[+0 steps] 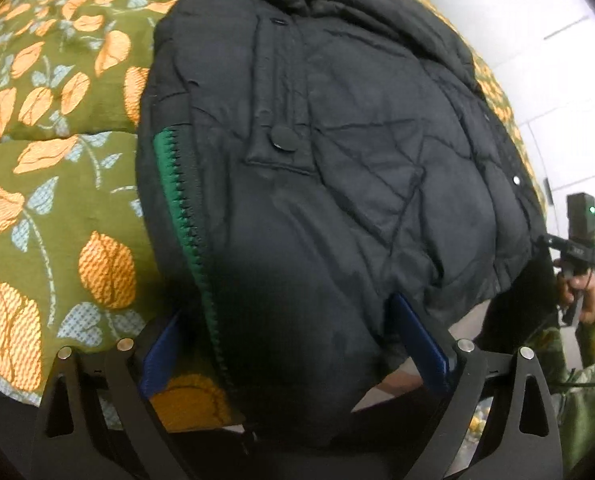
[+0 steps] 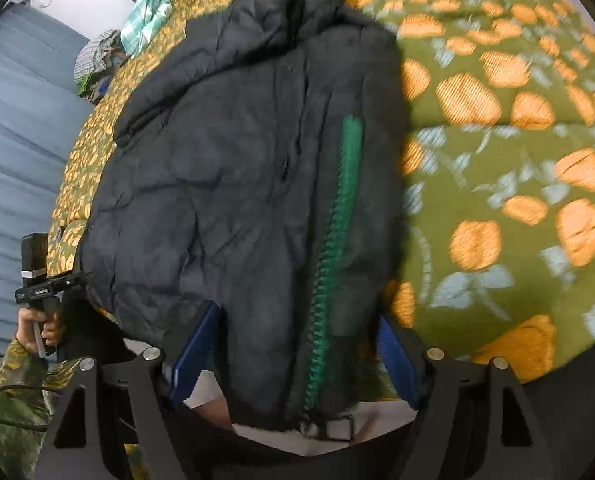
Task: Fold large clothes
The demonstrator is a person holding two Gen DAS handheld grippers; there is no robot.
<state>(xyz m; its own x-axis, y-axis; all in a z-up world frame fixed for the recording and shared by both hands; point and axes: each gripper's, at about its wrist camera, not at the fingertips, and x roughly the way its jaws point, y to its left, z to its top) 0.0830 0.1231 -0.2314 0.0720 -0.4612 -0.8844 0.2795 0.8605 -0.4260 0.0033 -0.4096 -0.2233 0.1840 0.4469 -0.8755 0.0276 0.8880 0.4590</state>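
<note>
Nearest the left wrist camera, the left tool [image 1: 293, 344] has its two blue-padded fingers [image 1: 419, 344] spread wide, one on each side of the hem of a black padded jacket [image 1: 337, 160]. The jacket's lower edge bulges between the fingers, which do not press it. In the right wrist view, the right tool [image 2: 297, 354] is likewise spread wide, its blue fingers [image 2: 195, 354] straddling the jacket's hem without pinching it.

The jacket lies on a bed [image 1: 57, 120] covered with an olive green bedspread printed with orange flowers and pale blue leaves. The hem hangs a little over the near edge of the bed, and the collar end points away. A green zipper [image 2: 337, 240] runs lengthwise along the front, from near the hem toward the middle. A flap with a round black snap [image 1: 283, 139] sits near the centre of the jacket.

At the side of each view, the other tool appears beside the jacket's hem, gripped by a hand [image 1: 581, 296] in a green patterned sleeve [image 1: 593, 352].

Farther off in the right wrist view, some crumpled checked cloth [image 2: 145, 16] lies on the bedspread beyond the jacket, next to a blue sofa [image 2: 21, 120].
</note>
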